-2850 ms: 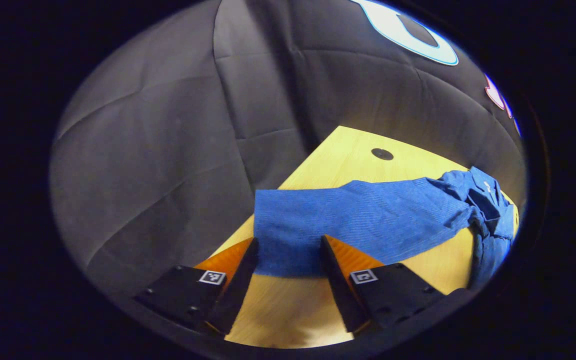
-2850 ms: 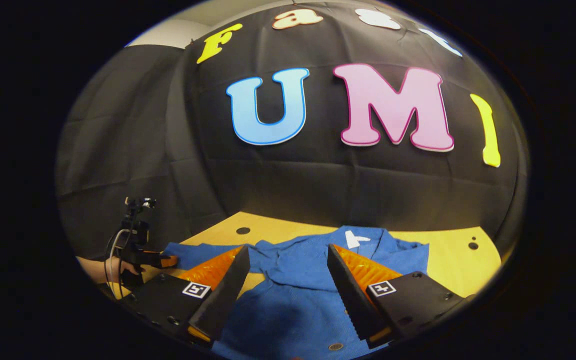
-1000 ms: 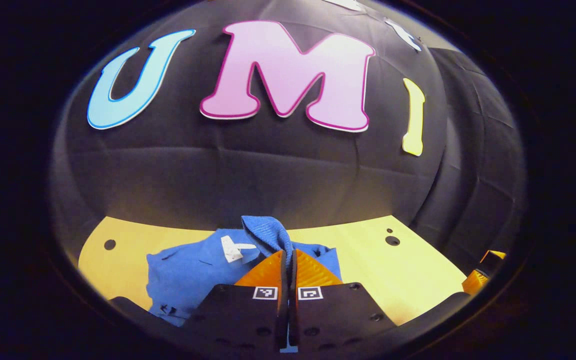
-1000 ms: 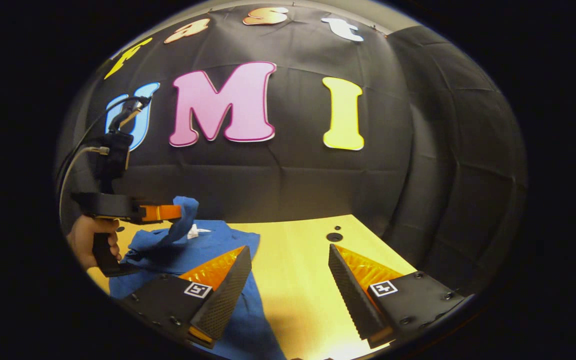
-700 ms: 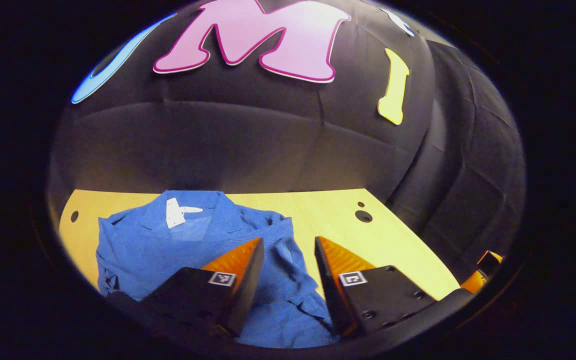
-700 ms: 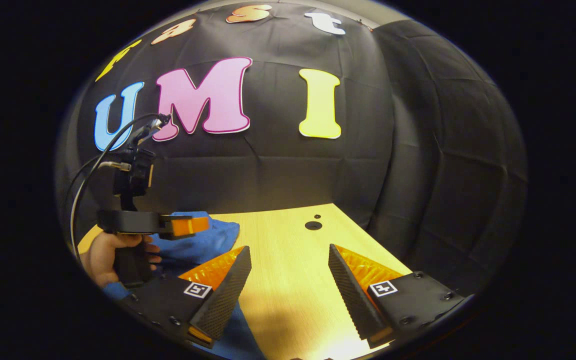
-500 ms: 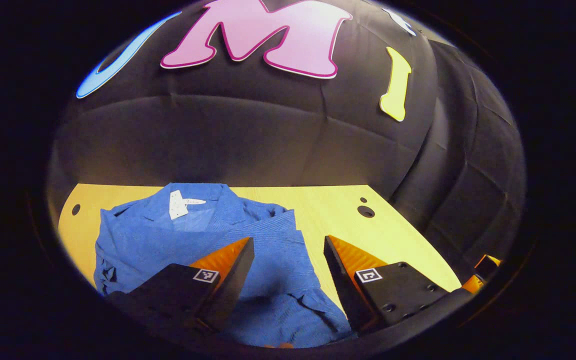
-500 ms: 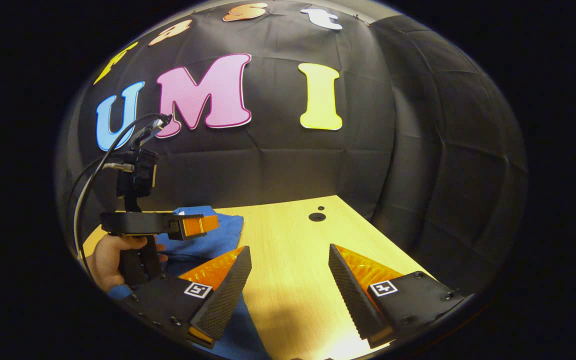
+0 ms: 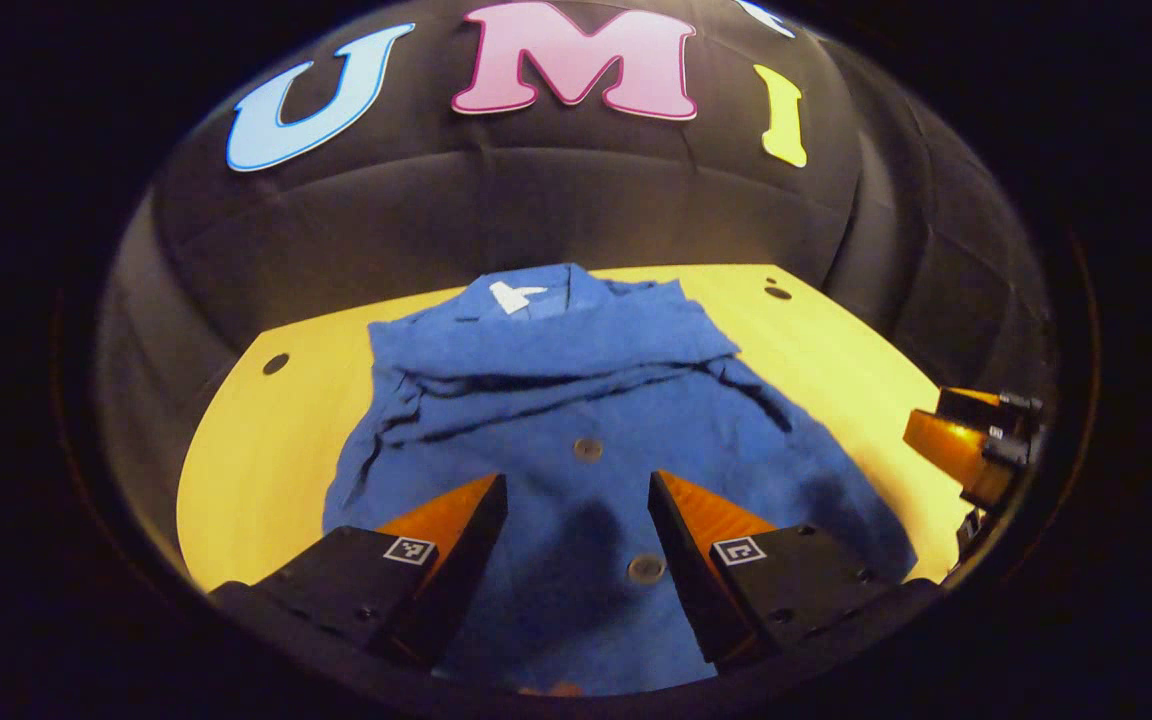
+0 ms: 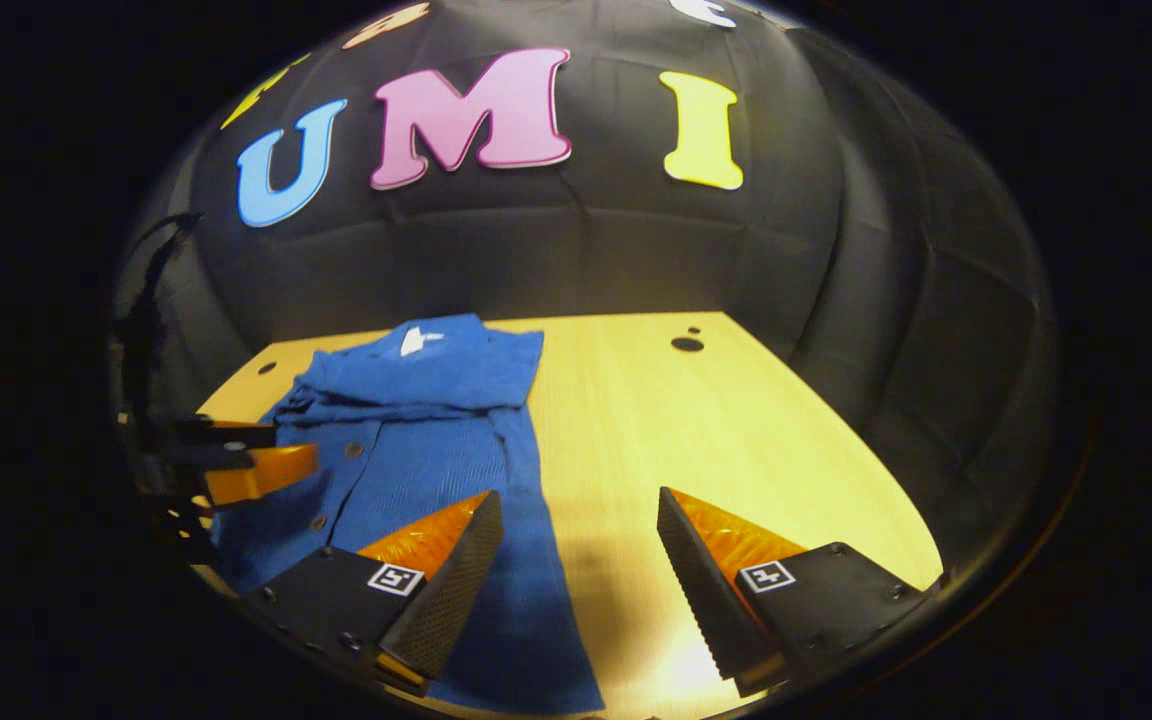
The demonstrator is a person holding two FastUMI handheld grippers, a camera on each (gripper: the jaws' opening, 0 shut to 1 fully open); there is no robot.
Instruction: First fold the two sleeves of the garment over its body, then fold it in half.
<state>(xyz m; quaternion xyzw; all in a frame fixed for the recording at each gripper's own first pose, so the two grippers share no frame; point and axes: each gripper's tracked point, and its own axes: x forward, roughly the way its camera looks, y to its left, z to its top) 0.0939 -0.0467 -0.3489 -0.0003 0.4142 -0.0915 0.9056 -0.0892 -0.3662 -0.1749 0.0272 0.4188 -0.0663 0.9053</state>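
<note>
Dim booth, warm overhead light brightening the table [image 10: 736, 420], soft shadows beneath, heavy fisheye bending at edges.

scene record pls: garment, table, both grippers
garment: blue shirt, flat on the table, buttons up, sleeves folded across the chest, not yet halved
table: yellow wood
left gripper: open, above the shirt's lower half, holding nothing
right gripper: open, over the shirt's edge and bare table, holding nothing
</note>
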